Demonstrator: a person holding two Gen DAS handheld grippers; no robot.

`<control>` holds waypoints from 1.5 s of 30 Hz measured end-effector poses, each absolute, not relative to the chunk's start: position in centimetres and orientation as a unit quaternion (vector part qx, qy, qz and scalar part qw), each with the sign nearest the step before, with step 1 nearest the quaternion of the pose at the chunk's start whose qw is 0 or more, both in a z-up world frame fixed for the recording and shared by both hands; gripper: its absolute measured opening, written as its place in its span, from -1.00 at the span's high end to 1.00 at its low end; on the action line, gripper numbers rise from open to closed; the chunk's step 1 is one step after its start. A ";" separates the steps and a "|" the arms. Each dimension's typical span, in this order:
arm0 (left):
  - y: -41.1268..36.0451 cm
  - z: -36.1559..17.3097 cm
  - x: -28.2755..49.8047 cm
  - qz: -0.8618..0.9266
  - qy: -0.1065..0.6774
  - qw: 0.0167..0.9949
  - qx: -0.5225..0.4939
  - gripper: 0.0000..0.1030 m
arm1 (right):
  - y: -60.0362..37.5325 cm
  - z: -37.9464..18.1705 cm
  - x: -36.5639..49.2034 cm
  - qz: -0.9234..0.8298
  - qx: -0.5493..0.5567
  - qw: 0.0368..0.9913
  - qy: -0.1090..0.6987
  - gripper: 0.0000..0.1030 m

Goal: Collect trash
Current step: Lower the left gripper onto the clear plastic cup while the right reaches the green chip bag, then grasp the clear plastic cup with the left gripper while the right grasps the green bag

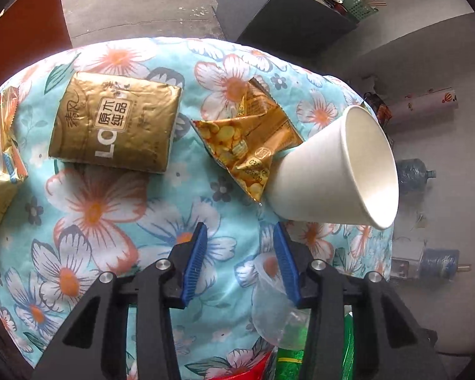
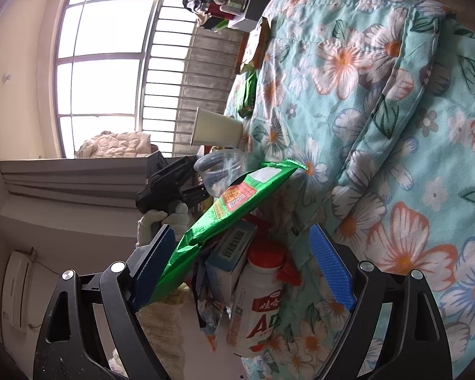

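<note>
Floral cloth (image 1: pixel 88 209) covers table. Paper cup (image 1: pixel 338 171) tipped at right, snack wrapper (image 1: pixel 247 139) beside, gold pack (image 1: pixel 114 120) upper left. Left gripper (image 1: pixel 240 237) half-closed, empty, clear cup (image 1: pixel 269 304) under right finger. Right gripper (image 2: pixel 240 253) wide, holds nothing, faces trash pile: green wrapper (image 2: pixel 231 209), bottle (image 2: pixel 256 297).

A table (image 1: pixel 117 221) is covered by a light blue cloth (image 1: pixel 88 285) printed with white and orange flowers. Directly on the cloth, a gold tissue pack (image 1: pixel 114 123) is laid flat toward the left, with an orange snack bag (image 1: pixel 0 158) cut off at the left edge. A crumpled gold wrapper (image 1: pixel 250 145) is seen to its right, touched by a white paper cup (image 1: pixel 335 171) standing upright. A clear plastic cup (image 1: pixel 275 310) is seen near the table's edge.
</note>
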State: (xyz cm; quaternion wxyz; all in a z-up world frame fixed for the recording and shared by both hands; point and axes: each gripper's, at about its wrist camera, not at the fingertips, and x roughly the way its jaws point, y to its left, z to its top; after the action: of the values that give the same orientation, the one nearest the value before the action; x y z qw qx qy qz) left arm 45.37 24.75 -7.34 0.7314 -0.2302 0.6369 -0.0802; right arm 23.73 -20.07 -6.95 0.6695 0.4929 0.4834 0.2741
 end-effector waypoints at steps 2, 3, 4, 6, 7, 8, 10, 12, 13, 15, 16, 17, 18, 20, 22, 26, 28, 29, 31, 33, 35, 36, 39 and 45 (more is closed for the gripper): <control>25.0 -7.0 44.4 -0.090 0.635 0.733 -0.228 0.34 | -19.5 -6.6 24.0 0.281 0.491 0.668 0.484 -0.61; 25.1 -6.9 43.9 -0.094 0.633 0.734 -0.227 0.39 | -19.1 -6.4 24.1 0.284 0.489 0.667 0.485 -0.61; 25.3 -6.8 43.4 -0.097 0.633 0.733 -0.229 0.45 | -18.8 -6.1 24.2 0.287 0.487 0.666 0.486 -0.61; 25.4 -6.9 42.6 -0.110 0.634 0.729 -0.236 0.48 | -18.2 -5.6 24.2 0.292 0.483 0.666 0.487 -0.61; 25.4 -6.8 42.0 -0.117 0.634 0.727 -0.238 0.49 | -18.0 -5.4 24.2 0.294 0.481 0.667 0.487 -0.61; 25.5 -6.8 41.4 -0.124 0.632 0.727 -0.238 0.50 | -17.7 -5.1 24.1 0.296 0.479 0.667 0.487 -0.61; 25.5 -6.9 40.4 -0.134 0.629 0.727 -0.239 0.54 | -17.3 -4.6 24.1 0.301 0.473 0.671 0.486 -0.61; 25.7 -6.9 39.5 -0.139 0.623 0.731 -0.242 0.62 | -16.9 -4.3 24.3 0.302 0.473 0.671 0.485 -0.61; 25.9 -6.9 39.1 -0.143 0.619 0.732 -0.246 0.70 | -16.7 -4.2 24.5 0.302 0.475 0.669 0.486 -0.61; 25.9 -6.8 38.3 -0.148 0.609 0.736 -0.256 0.78 | -16.4 -4.3 24.9 0.301 0.477 0.666 0.489 -0.59; 26.1 -6.8 38.0 -0.150 0.603 0.739 -0.260 0.80 | -16.1 -4.2 25.1 0.299 0.477 0.665 0.491 -0.57; 26.2 -6.7 37.5 -0.154 0.597 0.742 -0.263 0.83 | -15.8 -4.2 25.5 0.298 0.478 0.663 0.493 -0.55; 26.2 -6.8 37.1 -0.157 0.591 0.745 -0.267 0.84 | -15.5 -4.3 25.8 0.298 0.480 0.660 0.496 -0.52; 26.5 -6.7 36.3 -0.159 0.579 0.755 -0.264 0.87 | -15.1 -4.6 26.4 0.293 0.484 0.653 0.504 -0.47; 26.5 -6.3 35.6 -0.160 0.564 0.771 -0.249 0.87 | -14.6 -5.1 26.9 0.291 0.483 0.646 0.515 -0.42; 27.2 -5.7 34.3 -0.162 0.541 0.783 -0.262 0.89 | -13.5 -5.7 26.9 0.292 0.473 0.641 0.529 -0.24; 27.4 -5.1 34.1 -0.158 0.527 0.792 -0.264 0.89 | -12.9 -6.0 27.0 0.295 0.473 0.634 0.536 -0.14; 27.7 -4.8 33.7 -0.158 0.520 0.796 -0.265 0.90 | -12.7 -6.1 27.2 0.297 0.474 0.630 0.539 -0.07; 28.0 -3.9 33.2 -0.155 0.500 0.812 -0.259 0.90 | -12.5 -6.4 27.4 0.299 0.477 0.623 0.543 0.03; 28.1 -3.1 32.3 -0.149 0.480 0.829 -0.246 0.94 | -12.3 -6.6 27.5 0.302 0.480 0.617 0.546 0.24; 28.5 -2.5 31.7 -0.156 0.465 0.834 -0.253 0.97 | -12.2 -6.8 27.6 0.307 0.484 0.612 0.545 0.38; 28.6 -2.2 31.2 -0.156 0.456 0.839 -0.253 0.98 | -11.9 -6.7 27.8 0.308 0.488 0.610 0.543 0.44; 28.9 -1.4 30.4 -0.157 0.438 0.850 -0.246 0.99 | -12.1 -6.8 27.7 0.314 0.500 0.600 0.540 0.55; 29.1 -1.7 30.4 -0.152 0.428 0.853 -0.256 0.99 | -12.1 -6.1 28.0 0.324 0.515 0.596 0.524 0.81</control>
State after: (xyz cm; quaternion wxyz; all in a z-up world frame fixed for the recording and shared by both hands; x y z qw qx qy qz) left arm 30.37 29.15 -1.75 0.8535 -0.2562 0.4277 -0.1519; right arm 27.96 -12.13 -6.08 0.5960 0.5146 0.5244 0.3240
